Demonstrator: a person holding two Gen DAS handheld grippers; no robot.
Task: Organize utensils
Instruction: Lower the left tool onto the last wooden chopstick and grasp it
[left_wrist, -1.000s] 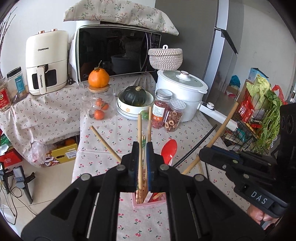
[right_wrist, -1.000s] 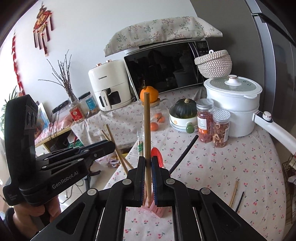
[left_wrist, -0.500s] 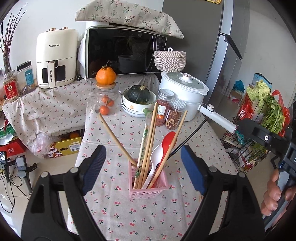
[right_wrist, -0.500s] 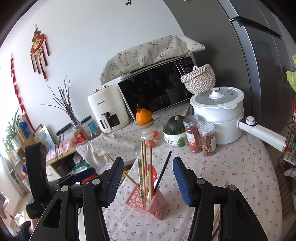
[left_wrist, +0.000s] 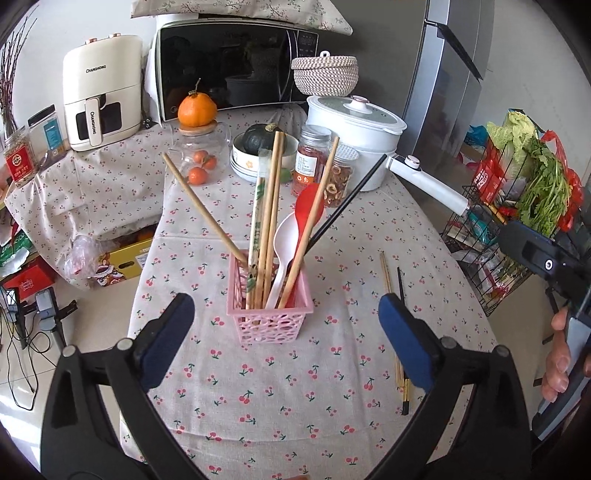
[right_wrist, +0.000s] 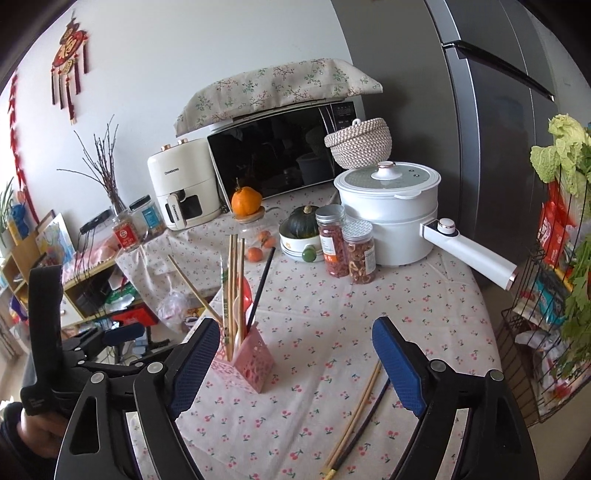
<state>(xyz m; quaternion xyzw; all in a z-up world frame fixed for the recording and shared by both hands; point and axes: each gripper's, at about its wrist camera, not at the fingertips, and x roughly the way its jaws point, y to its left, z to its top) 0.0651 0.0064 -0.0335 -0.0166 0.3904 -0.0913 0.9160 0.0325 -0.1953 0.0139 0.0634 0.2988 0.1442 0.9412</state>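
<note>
A pink perforated basket (left_wrist: 269, 319) stands on the cherry-print tablecloth and holds several wooden chopsticks (left_wrist: 271, 214), a black chopstick (left_wrist: 347, 201), a white spoon (left_wrist: 284, 243) and a red spoon (left_wrist: 308, 206). It also shows in the right wrist view (right_wrist: 245, 360). My left gripper (left_wrist: 284, 339) is open and empty, just in front of the basket. My right gripper (right_wrist: 293, 363) is open and empty, to the right of the basket. Loose wooden and black chopsticks (left_wrist: 391, 291) lie on the cloth right of the basket; they also show in the right wrist view (right_wrist: 360, 410).
Behind the basket stand two jars (left_wrist: 310, 162), a bowl with a squash (left_wrist: 258, 147), a glass jar with oranges (left_wrist: 197, 158), a white pot with a long handle (left_wrist: 354, 129), a microwave (left_wrist: 236, 70) and an air fryer (left_wrist: 101, 99). A wire rack of vegetables (left_wrist: 517, 206) stands right of the table.
Both grippers were shut on chopsticks standing in the basket. They have opened, let the chopsticks go into the basket, and drawn back and up from it.
</note>
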